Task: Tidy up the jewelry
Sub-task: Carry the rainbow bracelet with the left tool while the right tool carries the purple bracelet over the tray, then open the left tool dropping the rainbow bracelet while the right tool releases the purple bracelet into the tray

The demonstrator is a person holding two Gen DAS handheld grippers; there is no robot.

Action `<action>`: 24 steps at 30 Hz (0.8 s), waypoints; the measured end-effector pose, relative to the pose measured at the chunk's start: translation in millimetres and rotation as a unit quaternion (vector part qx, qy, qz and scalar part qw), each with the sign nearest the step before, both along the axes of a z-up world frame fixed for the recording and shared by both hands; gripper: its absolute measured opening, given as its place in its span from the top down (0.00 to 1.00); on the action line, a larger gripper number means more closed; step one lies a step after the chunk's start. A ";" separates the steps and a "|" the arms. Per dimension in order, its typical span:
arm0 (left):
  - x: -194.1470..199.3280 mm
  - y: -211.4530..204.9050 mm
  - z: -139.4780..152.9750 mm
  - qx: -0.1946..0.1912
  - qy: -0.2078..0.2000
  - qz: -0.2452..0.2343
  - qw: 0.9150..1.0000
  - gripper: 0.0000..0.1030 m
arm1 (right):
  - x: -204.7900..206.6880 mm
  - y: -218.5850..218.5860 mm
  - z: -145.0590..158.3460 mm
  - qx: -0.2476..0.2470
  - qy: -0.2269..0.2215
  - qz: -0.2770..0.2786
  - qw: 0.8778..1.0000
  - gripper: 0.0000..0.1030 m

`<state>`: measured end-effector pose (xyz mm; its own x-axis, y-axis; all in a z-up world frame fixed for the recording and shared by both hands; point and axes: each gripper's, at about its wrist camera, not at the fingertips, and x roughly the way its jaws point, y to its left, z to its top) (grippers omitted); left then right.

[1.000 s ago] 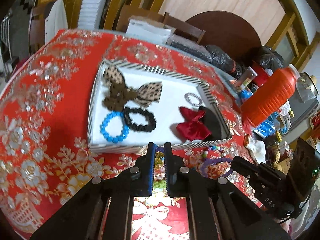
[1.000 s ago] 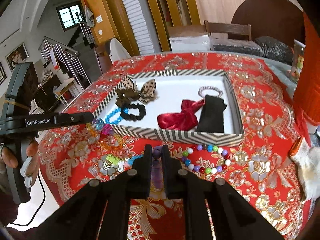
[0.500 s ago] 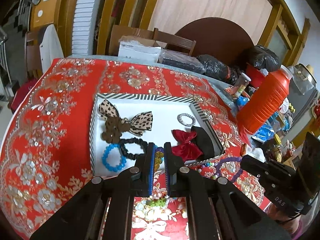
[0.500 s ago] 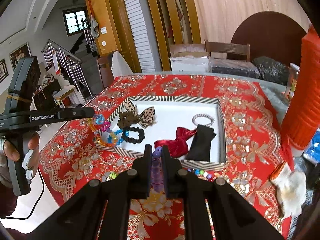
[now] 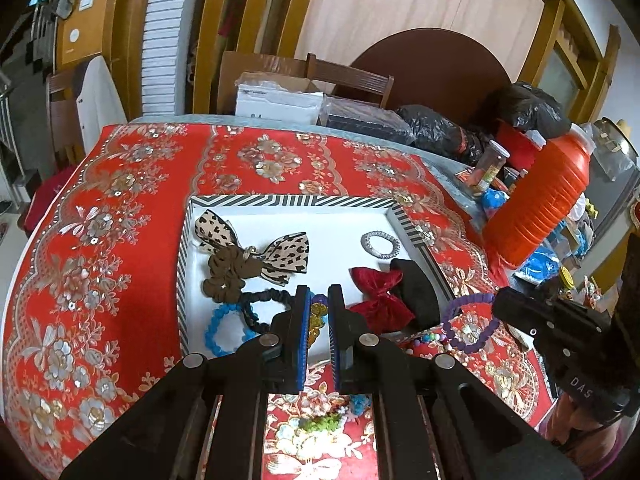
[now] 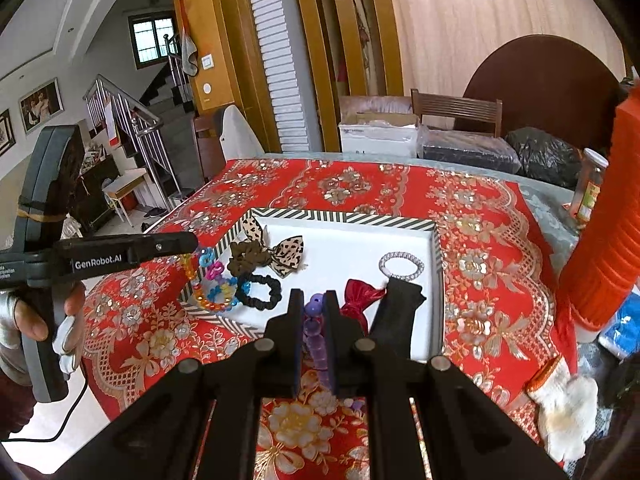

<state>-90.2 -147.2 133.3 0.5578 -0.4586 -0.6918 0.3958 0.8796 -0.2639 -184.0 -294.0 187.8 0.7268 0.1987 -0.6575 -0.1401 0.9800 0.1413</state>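
Note:
My left gripper (image 5: 319,300) is shut on a colourful plastic bead bracelet (image 5: 318,316), which hangs over the near left corner of the striped tray (image 6: 344,216) in the right wrist view (image 6: 212,280). My right gripper (image 6: 312,304) is shut on a purple bead bracelet (image 6: 314,320), seen as a purple loop in the left wrist view (image 5: 472,320) just right of the tray. The white tray (image 5: 288,202) holds a leopard bow (image 5: 256,248), a brown scrunchie (image 5: 228,276), a blue bracelet (image 5: 224,332), a black scrunchie (image 5: 264,304), a red bow (image 5: 380,296), a black pouch (image 5: 416,296) and a silver bracelet (image 5: 380,244).
A red floral cloth (image 5: 120,240) covers the table. A tall orange bottle (image 5: 540,208) stands right of the tray, with jars and clutter behind it. A white glove (image 6: 568,404) lies at the near right. Loose beads (image 5: 428,338) lie by the tray's front edge.
Both grippers have risen and pulled back from the table with their bracelets still held. The tray now looks smaller and farther below.

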 end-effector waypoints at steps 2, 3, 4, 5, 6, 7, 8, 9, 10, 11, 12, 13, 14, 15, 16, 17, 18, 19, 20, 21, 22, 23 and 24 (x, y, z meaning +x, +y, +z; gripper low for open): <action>3.1 -0.8 0.2 0.002 -0.002 0.000 1.000 0.94 | 7.0 1.3 1.6 -0.005 -0.001 0.002 1.000 0.91; 5.1 -1.0 0.3 0.003 -0.002 0.001 1.000 0.94 | 10.6 1.6 2.4 -0.006 -0.001 0.002 1.000 0.91; 7.6 -1.6 0.5 0.004 -0.002 0.001 1.000 0.94 | 13.8 1.8 2.8 -0.006 0.000 0.003 1.000 0.91; 10.7 -2.1 0.1 0.005 -0.003 0.001 1.000 0.94 | 17.1 2.5 3.6 -0.007 0.000 0.004 1.000 0.91; 13.1 -2.9 -0.1 0.006 -0.003 0.001 1.000 0.94 | 20.9 3.5 4.0 -0.008 0.000 0.005 1.000 0.91; 15.8 -3.5 -0.4 0.007 -0.003 0.002 1.000 0.94 | 25.6 4.5 4.0 -0.010 0.002 0.006 1.000 0.91; 18.7 -4.0 -1.1 0.008 -0.002 0.002 1.000 0.94 | 30.2 5.4 3.8 -0.011 0.003 0.008 1.000 0.91; 22.8 -4.8 -1.8 0.009 -0.001 0.002 1.000 0.94 | 34.5 6.5 3.7 -0.012 0.005 0.009 1.000 0.91; 26.5 -5.2 -2.3 0.010 -0.001 0.003 1.000 0.94 | 39.2 7.4 3.3 -0.013 0.006 0.010 1.000 0.91; 32.3 -5.7 -2.7 0.010 -0.001 0.006 1.000 0.94 | 44.0 9.1 2.4 -0.015 0.008 0.011 1.000 0.91; 37.2 -5.8 -2.7 0.009 0.000 0.007 1.000 0.94 | 50.2 10.4 0.9 -0.017 0.010 0.012 1.000 0.91; 42.4 -6.5 -3.1 0.008 0.003 0.008 1.000 0.94 | 54.3 11.0 -0.2 -0.017 0.012 0.012 1.000 0.91; 48.4 -7.4 -3.5 0.008 0.006 0.008 1.000 0.94 | 59.6 10.5 -1.6 -0.018 0.015 0.012 1.000 0.91; 56.6 -9.3 -4.3 0.009 0.008 0.009 1.000 0.94 | 65.1 10.8 -3.6 -0.019 0.018 0.012 1.000 0.91; 61.2 -10.6 -4.8 0.010 0.009 0.010 1.000 0.94 | 71.6 11.1 -6.1 -0.020 0.022 0.012 0.999 0.91; 68.0 -13.1 -5.7 0.013 0.009 0.011 1.000 0.94 | 76.9 11.1 -8.0 -0.020 0.025 0.012 0.999 0.91; 73.4 -15.3 -6.2 0.015 0.009 0.011 1.000 0.94 | 85.4 10.7 -11.6 -0.018 0.031 0.013 0.999 0.91; 79.6 -17.5 -6.6 0.015 0.009 0.012 1.000 0.94 | 90.2 11.4 -13.9 -0.019 0.034 0.013 0.999 0.91; 85.3 -19.9 -7.3 0.016 0.008 0.014 1.000 0.94 | 95.9 11.9 -16.6 -0.021 0.037 0.012 0.999 0.91; 92.7 -22.6 -8.7 0.014 0.010 0.016 1.000 0.94 | 104.5 12.1 -21.0 -0.025 0.043 0.011 0.999 0.91; 98.7 -24.7 -9.9 0.012 0.013 0.018 1.000 0.94 | 111.3 12.1 -24.3 -0.025 0.047 0.011 0.999 0.91; 105.6 -27.5 -11.8 0.009 0.016 0.020 1.000 0.94 | 116.2 12.2 -26.2 -0.024 0.050 0.010 0.998 0.91; 112.8 -30.5 -14.0 0.005 0.018 0.022 1.000 0.94 | 123.1 12.7 -29.2 -0.024 0.053 0.010 0.998 0.91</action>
<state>22.6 -177.7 119.3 0.5515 -0.4272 -0.7165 0.3477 0.8985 -0.2681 -60.9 -281.3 158.6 0.6485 0.1779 -0.7401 -0.1455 0.9834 0.1088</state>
